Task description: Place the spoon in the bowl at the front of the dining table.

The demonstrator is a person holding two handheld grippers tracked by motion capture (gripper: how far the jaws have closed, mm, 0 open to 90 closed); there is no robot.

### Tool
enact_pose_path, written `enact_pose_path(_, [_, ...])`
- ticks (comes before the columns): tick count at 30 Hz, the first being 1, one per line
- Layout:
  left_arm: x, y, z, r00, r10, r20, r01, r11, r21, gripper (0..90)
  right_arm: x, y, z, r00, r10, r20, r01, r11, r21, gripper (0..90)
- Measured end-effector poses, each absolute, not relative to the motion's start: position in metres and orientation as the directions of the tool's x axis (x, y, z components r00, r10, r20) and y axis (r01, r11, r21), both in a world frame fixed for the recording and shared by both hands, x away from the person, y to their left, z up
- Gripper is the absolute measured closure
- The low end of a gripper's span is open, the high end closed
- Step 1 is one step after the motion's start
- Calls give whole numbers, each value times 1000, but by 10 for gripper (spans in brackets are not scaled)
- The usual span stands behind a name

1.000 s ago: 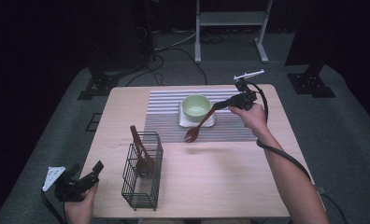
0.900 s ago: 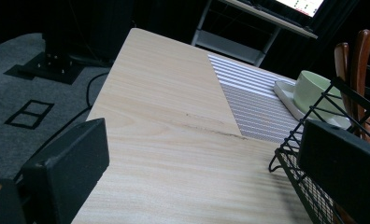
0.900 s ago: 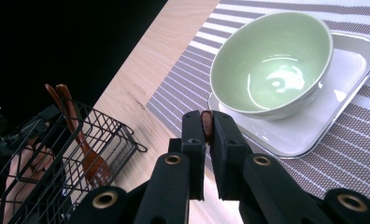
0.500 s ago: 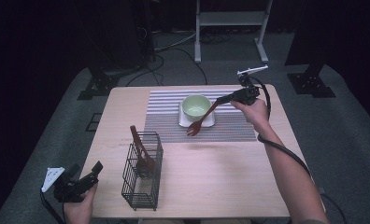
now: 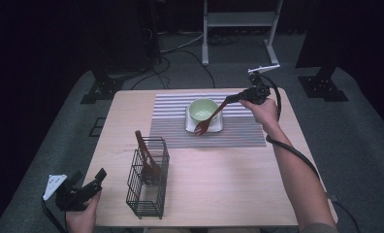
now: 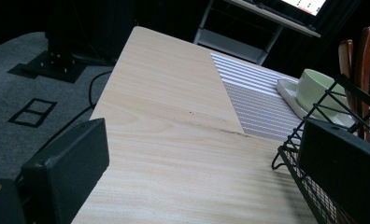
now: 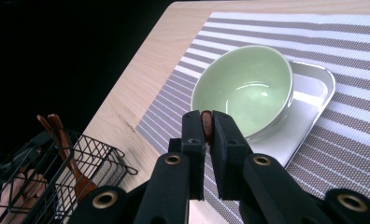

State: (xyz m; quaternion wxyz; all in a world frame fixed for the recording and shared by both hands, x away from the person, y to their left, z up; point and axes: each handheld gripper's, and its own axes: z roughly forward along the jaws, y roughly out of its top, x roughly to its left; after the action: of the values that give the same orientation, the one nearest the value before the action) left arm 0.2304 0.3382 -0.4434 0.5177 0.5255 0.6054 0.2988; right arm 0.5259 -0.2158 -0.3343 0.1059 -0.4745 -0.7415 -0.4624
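My right gripper (image 5: pixel 232 98) is shut on the handle end of a brown wooden fork (image 5: pixel 210 118), at the back right of the table. The fork slants down to the left, and its head hangs at the front edge of the pale green bowl (image 5: pixel 202 108). In the right gripper view the handle (image 7: pixel 205 122) is pinched between the pads, with the bowl (image 7: pixel 244 88) just beyond. The bowl sits on a white square plate (image 5: pixel 218 126). My left gripper (image 5: pixel 89 175) is open with nothing in it, at the table's front left corner (image 6: pixel 206 158).
A striped placemat (image 5: pixel 170 127) lies under the plate. A black wire basket (image 5: pixel 149 179) with wooden utensils (image 5: pixel 144 150) stands front left, close to the left gripper's right jaw (image 6: pixel 309 186). Bare wood lies front right. Dark floor, cables and stands surround the table.
The right gripper and fork have shifted slightly toward the back; the fork's head has moved from the placemat in front of the plate up to the bowl's front edge. The left gripper has stayed still.
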Motion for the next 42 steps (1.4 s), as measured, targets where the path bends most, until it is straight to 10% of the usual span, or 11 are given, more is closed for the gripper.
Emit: enact_pose_path(42, [227, 339, -442, 90, 950, -301, 318, 258, 912, 14, 548, -229, -326, -446, 650, 615, 809, -1, 588, 835])
